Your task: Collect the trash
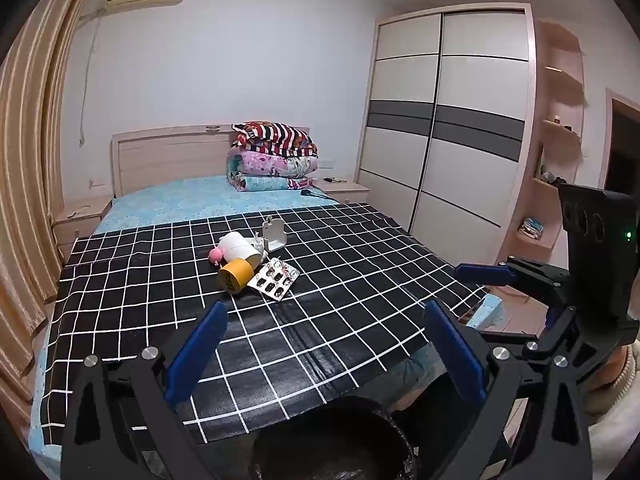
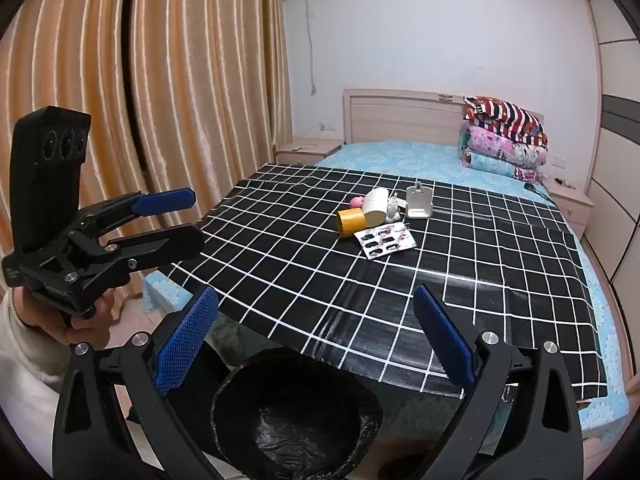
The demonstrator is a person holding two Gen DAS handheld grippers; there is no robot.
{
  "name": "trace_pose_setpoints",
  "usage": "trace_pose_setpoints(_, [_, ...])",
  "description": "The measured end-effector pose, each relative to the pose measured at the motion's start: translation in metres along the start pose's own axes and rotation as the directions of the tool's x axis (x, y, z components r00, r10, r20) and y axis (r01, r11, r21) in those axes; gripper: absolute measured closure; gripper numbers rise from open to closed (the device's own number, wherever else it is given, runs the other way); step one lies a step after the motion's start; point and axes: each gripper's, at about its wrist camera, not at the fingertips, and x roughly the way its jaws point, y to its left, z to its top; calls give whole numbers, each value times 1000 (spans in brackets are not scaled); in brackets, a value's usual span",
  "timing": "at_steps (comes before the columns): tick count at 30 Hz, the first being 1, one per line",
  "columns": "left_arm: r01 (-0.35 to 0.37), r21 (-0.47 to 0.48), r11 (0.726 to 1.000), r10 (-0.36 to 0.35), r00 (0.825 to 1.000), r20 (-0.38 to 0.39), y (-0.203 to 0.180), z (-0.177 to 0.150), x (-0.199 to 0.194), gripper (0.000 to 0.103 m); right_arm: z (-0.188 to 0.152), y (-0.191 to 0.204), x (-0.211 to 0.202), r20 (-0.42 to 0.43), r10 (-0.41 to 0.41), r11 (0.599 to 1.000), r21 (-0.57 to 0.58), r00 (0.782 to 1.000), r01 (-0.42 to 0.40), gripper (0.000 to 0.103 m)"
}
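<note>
A small pile of trash lies mid-bed on a black grid cloth: a yellow tape roll, a white roll, a pink bit, a printed card sheet and a white plastic holder. A bin lined with a black bag stands at the bed's foot, below both grippers. My left gripper and my right gripper both hang open and empty, well short of the pile.
Folded quilts are stacked by the headboard. A sliding wardrobe and shelves fill the right side, and tan curtains the left. Nightstands flank the bed. A hand in a white sleeve holds the left gripper.
</note>
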Motion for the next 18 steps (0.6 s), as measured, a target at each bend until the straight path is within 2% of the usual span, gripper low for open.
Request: trace_pose_setpoints(18, [7, -3, 1000, -7, 1000, 1, 0, 3, -2, 8, -1, 2, 0, 1, 3, 1000, -10, 1000, -3, 4])
